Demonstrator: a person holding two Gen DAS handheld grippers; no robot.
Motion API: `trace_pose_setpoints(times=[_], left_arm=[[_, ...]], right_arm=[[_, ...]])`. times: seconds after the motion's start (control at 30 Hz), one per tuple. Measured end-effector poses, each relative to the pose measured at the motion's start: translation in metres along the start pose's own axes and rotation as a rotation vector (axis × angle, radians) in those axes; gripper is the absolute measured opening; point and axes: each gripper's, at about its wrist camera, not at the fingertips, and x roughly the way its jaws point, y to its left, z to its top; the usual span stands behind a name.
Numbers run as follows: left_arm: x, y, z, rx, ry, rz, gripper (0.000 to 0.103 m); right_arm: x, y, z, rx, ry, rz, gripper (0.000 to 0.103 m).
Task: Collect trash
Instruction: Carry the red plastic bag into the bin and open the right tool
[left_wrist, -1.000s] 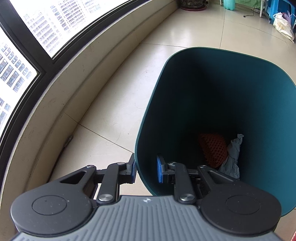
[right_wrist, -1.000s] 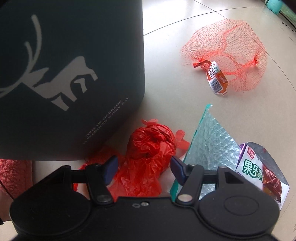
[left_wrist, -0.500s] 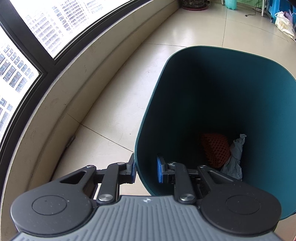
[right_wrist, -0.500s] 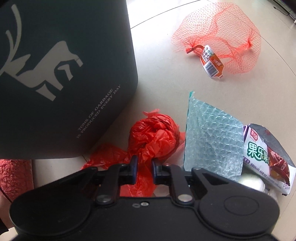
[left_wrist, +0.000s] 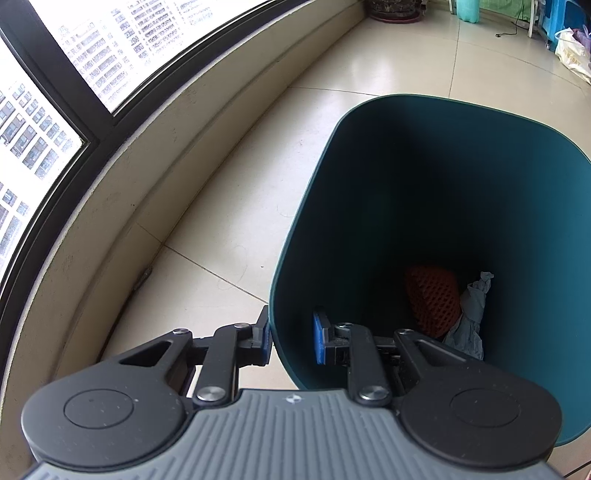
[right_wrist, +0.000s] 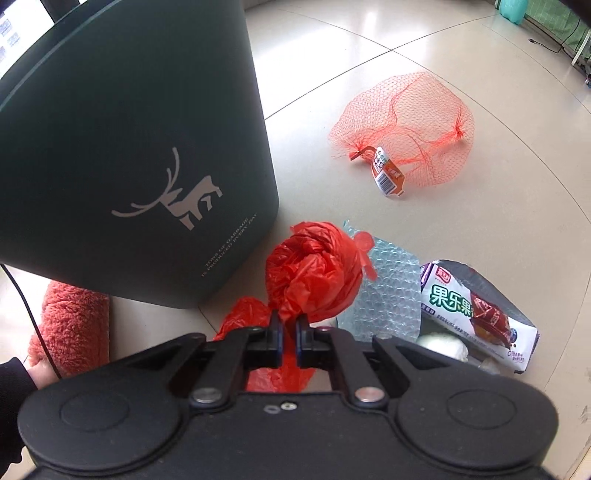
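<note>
Pinching the red plastic bag (right_wrist: 314, 273) in our right hand-held gripper (right_wrist: 290, 343), left hand-held gripper (left_wrist: 291, 341) clamped on the bin (left_wrist: 424, 206) rim, we judge dropping it inside comes next.

Left gripper (left_wrist: 291, 339): pitched steeply downward, jaws drawn in on a thin wall, one blue pad on its outer face at nine o'clock, the other on its inner face at three o'clock. Right gripper (right_wrist: 290, 339): also pointed steeply down, jaws almost together and pinching thin red film. At eight o'clock in the right wrist view a hand (right_wrist: 35, 373) in a dark sleeve showed; which hand was unclear.
</note>
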Motion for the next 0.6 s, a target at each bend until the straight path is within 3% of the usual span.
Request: trace_pose_setpoints(times=[0.27,0.6], left_arm=[[0.000,0.000,0.000,0.004,-0.002,0.007,0.021],[0.000,0.002,-0.001,-0.002,-0.005,-0.001,0.021]], right_arm=[[-0.079,0.000,0.014,-0.018,-0.106,0.017,0.005],[-0.179,0.020,0.059,-0.090,-0.289,0.065,0.005]])
